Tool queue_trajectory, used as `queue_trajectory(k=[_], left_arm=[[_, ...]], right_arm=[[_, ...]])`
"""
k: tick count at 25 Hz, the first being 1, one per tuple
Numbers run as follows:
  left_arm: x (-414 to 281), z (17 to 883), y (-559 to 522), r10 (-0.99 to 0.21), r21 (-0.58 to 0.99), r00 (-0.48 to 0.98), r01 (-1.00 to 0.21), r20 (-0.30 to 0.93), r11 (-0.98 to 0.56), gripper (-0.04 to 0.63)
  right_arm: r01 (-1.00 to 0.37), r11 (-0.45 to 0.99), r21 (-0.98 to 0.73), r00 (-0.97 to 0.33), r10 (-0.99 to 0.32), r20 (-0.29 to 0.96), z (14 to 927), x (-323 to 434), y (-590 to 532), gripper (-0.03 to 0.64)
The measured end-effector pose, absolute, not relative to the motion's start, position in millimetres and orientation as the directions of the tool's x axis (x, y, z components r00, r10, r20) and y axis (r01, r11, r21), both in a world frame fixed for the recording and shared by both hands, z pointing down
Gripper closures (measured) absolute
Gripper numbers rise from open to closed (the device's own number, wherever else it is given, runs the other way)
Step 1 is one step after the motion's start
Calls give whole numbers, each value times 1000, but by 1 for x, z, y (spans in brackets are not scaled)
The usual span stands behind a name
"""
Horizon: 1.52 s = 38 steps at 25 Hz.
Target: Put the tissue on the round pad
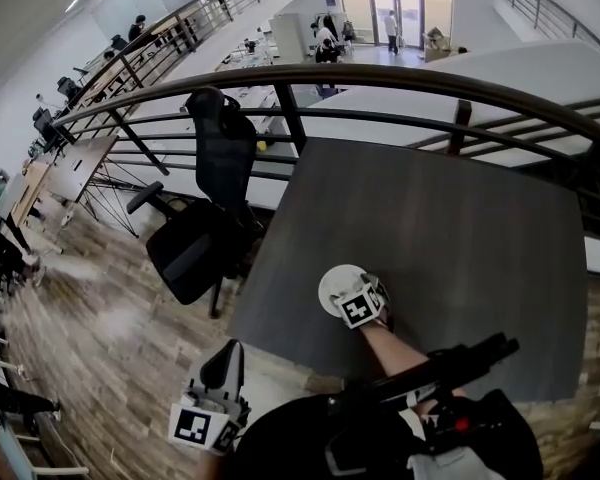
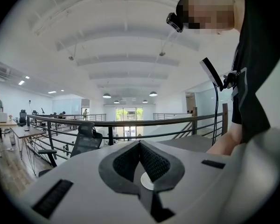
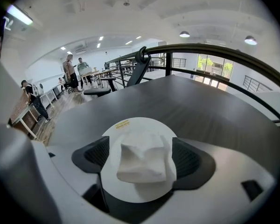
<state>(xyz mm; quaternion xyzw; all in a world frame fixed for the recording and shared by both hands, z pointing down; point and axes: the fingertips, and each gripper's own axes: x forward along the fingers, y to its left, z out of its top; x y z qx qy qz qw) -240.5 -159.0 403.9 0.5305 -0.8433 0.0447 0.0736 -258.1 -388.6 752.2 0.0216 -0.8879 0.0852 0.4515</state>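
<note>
A crumpled white tissue [image 3: 142, 163] lies on the white round pad [image 3: 130, 127], which sits near the front edge of the dark table [image 1: 430, 228]. My right gripper [image 3: 142, 158] hangs over the pad, tilted down, open wide. Its black pads [image 3: 97, 157] stand either side of the tissue with a gap, not pressing it. In the head view the round pad [image 1: 334, 284] shows partly under the right gripper [image 1: 354, 294], and the tissue is hidden. My left gripper [image 1: 227, 355] is held off the table at the lower left, roughly level and shut with nothing in it [image 2: 140, 146].
A black office chair [image 1: 205, 218] stands at the table's left side. A dark metal railing [image 1: 380, 76] curves behind the table. Wood floor lies to the left. The person's forearm [image 1: 390, 348] reaches in from below.
</note>
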Motion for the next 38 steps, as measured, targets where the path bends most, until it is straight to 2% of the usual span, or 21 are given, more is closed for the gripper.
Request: queue_trajectory(k=[11,13,15,17,22,28,34,38], left_arm=[[-264,426,-143,-928,46,-335,-937,166,347,591],[-265,423,-137,-939,46,-311,-946,149,320,591],[-270,423,-130,-947,47,-295,-952,127,302,591],[-276,426,-125,-953,56,-282,-955,113,290,591],[-276,434,-115,-971,64,-218,-972,99,225,591],[-275,433,-104,-986,90,-147,-984,76,153,591],[-257,424,-99,-1000,125,-9,-992,6,10,591],[-257,430,-96,-1000,133,26,-991,5,-25,591]], right_arm=[[-204,964,-171,-819,-73,569,654,-287,-385,223],[-204,965,-162,-852,-94,515,629,-287,-376,315],[-205,969,-139,-876,-119,467,610,-287,-369,341],[-214,969,-125,-899,-145,414,592,-289,-364,433],[-230,964,-137,-926,-173,337,556,-283,-343,443],[-262,950,-168,-939,-211,271,518,-261,-315,523],[-326,922,-210,-927,-268,263,502,-230,-292,568],[-345,919,-188,-921,-294,255,493,-214,-278,592]])
